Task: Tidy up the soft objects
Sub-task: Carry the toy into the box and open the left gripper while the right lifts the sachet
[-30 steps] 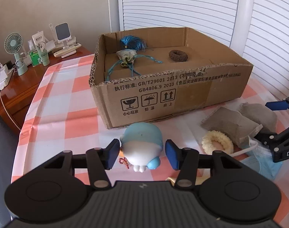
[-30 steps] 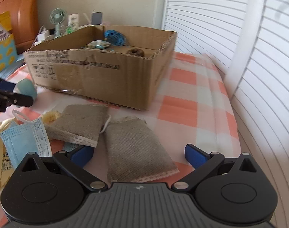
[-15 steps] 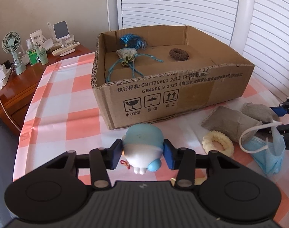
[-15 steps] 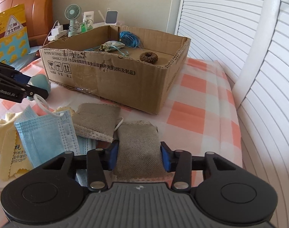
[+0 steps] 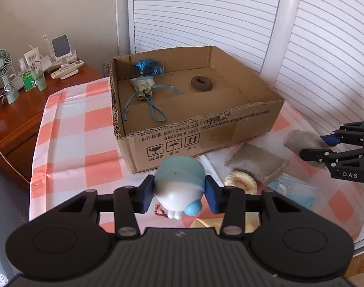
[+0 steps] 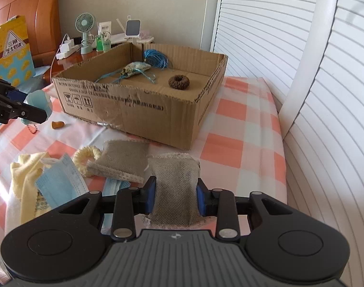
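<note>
My left gripper (image 5: 179,195) is shut on a blue-and-white soft toy (image 5: 179,181) and holds it above the checked cloth, in front of the open cardboard box (image 5: 206,134). My right gripper (image 6: 174,197) is shut on a grey fabric pouch (image 6: 174,184) and holds it lifted off the cloth; it also shows in the left wrist view (image 5: 299,140). The box holds a drawstring pouch with blue cord (image 5: 143,87) and a brown scrunchie (image 5: 201,83). A second grey pouch (image 6: 124,160), a cream scrunchie (image 6: 87,157) and a blue face mask (image 6: 62,181) lie on the cloth.
A yellow cloth (image 6: 26,179) lies beside the mask. A small orange piece (image 6: 57,124) lies by the box. A wooden side table (image 5: 16,110) with a fan (image 5: 1,67) and bottles stands at the left. White shutters (image 6: 313,95) close off the right.
Both grippers closed, the left on the toy and the right on the grey pouch, and both rose with their objects. The face mask dropped back onto the cloth.
</note>
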